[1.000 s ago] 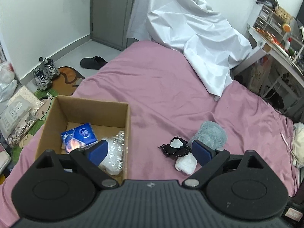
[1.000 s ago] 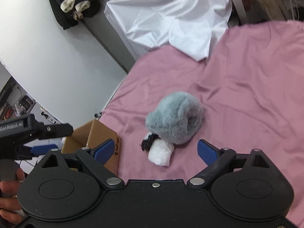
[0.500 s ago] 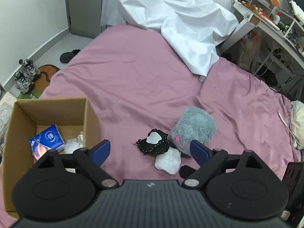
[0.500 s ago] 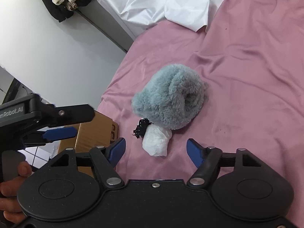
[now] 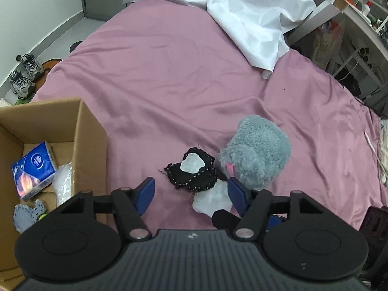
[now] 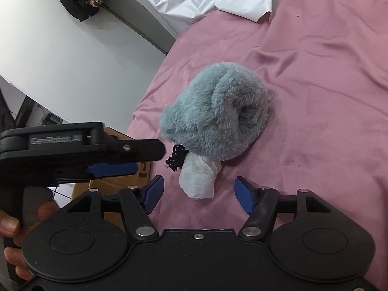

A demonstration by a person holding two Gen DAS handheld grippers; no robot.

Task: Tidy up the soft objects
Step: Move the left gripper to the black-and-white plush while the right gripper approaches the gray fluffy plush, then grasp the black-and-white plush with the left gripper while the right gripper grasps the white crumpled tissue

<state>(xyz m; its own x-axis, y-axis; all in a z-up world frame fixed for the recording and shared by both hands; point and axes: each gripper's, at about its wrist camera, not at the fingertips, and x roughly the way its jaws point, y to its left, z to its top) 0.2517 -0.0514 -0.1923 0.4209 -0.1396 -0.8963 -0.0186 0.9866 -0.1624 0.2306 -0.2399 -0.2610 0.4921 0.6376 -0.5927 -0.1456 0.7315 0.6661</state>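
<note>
A pink-sheeted bed point(image 5: 169, 77) is seen carrying three soft items grouped toward its near edge: a grey-blue fluffy plush point(image 5: 257, 152), a black stitched fabric piece point(image 5: 194, 174) with a white patch, and a white wad point(image 5: 212, 200). The black piece is pressed against the plush, and the white wad is partly overlapped by the black piece. A cardboard box point(image 5: 84, 135) is set at the bed's left edge; a blue tissue pack point(image 5: 32, 167), crinkled clear plastic point(image 5: 63, 181) and a small grey knitted item point(image 5: 28, 213) are held inside it. A white sheet point(image 5: 252, 17) is draped over the bed's far corner. The left claw point(image 5: 191, 192) is held just over the black piece and white wad, its jaws closing with the items between them, no pad contact being seen. The right claw point(image 6: 198, 195) is aimed at the white wad point(image 6: 198, 177), jaws closing, the wad framed between them but not pressed. A hand point(image 6: 14, 230) is seen on the left claw's grip.
</note>
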